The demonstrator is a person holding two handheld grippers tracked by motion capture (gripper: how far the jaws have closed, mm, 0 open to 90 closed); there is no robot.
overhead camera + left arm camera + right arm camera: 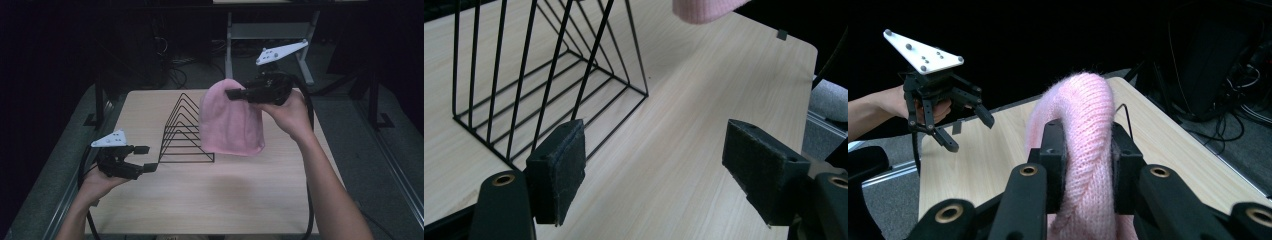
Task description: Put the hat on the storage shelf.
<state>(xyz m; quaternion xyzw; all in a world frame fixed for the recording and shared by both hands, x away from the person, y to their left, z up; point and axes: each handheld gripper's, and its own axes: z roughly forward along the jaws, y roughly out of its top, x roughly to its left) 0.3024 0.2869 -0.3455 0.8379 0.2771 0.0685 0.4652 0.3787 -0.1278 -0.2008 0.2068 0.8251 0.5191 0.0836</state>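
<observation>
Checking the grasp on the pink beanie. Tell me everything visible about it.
The pink beanie is a soft rib-knit hat with a rounded crown, slightly fuzzy. It hangs open end down, hem near the table, just right of the black wire rack. The right gripper is shut on a bunched fold near its top, between both fingers. Whether it touches the rack is unclear.

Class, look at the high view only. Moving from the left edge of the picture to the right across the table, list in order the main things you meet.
Left hand-held gripper, jaws open → black wire rack → pink knitted hat hanging above the table → right hand-held gripper, shut on the hat's top, its body and the hand reaching further right.
</observation>
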